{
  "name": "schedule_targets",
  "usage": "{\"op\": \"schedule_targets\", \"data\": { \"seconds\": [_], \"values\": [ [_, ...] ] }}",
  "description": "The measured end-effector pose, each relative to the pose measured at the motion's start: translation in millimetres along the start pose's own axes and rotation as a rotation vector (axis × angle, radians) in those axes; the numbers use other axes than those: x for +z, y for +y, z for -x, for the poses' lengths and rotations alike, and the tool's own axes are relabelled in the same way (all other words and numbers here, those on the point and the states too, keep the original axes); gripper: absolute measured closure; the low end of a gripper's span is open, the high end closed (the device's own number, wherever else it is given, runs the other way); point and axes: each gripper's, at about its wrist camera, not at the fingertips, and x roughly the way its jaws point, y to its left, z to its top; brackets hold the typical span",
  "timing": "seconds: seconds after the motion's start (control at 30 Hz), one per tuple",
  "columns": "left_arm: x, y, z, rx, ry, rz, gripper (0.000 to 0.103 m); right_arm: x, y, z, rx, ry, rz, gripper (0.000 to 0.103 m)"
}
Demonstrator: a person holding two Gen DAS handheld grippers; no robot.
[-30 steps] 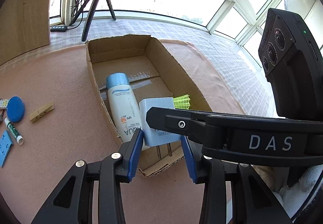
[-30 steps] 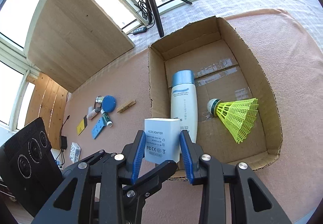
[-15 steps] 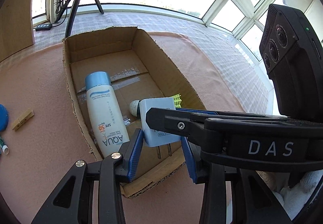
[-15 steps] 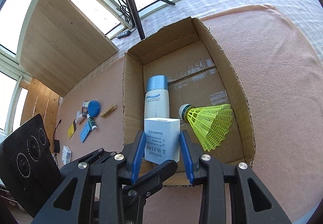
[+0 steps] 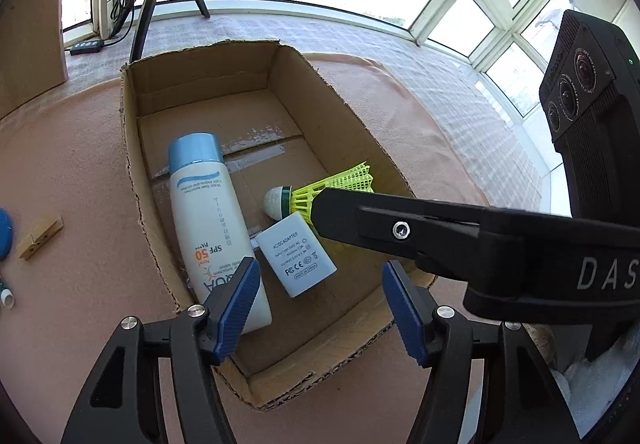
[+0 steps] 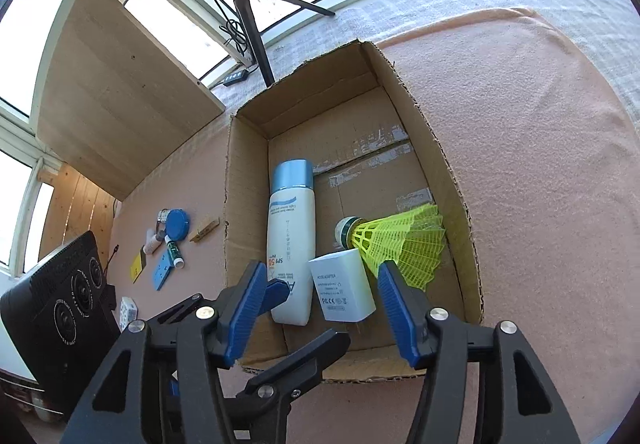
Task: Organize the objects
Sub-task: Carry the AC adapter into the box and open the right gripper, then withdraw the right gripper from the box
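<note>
A worktop covered in pink felt-like cloth (image 6: 520,132) carries an open brown cardboard box (image 6: 452,180), near a window. Inside the box, a white sunscreen bottle with a light blue cap (image 6: 290,240) lies flat along the left wall. Just right of it the white rectangular AC/DC power adapter (image 6: 344,292) rests on the box floor, label up, near the front wall and free of both grippers. Behind the adapter, touching or almost touching it, lies a yellow plastic shuttlecock with a white cork tip (image 6: 400,240).

The right gripper (image 6: 320,308) hangs over the box front, its blue-padded fingers (image 6: 394,304) standing wide after just opening, the adapter below them but not pressed. The left gripper (image 5: 320,304) has likewise just opened; its fingers (image 5: 236,304) stand wide and hold nothing.

Left of the box lie a small wooden clothespin (image 6: 205,230) and a round blue lid (image 6: 177,225).
</note>
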Motion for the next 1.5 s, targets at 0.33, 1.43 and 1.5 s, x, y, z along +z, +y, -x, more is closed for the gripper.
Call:
{"op": "schedule_targets", "data": {
  "seconds": [0.33,1.43,1.5],
  "values": [
    [-5.2,8.9,16.6,0.014,-0.012,-0.011,0.036,0.0,5.8,-1.2,-0.012,-0.008,0.011,0.039],
    [-61.4,208.2,156.5,0.243,-0.084,0.198,0.036,16.6,164.0,-69.1,0.052,0.085,0.343,0.040],
    [-65.9,222.8,158.3,0.258,-0.075,0.214,0.036,17.2,174.4,-78.7,0.049,0.101,0.370,0.040]
  ]
}}
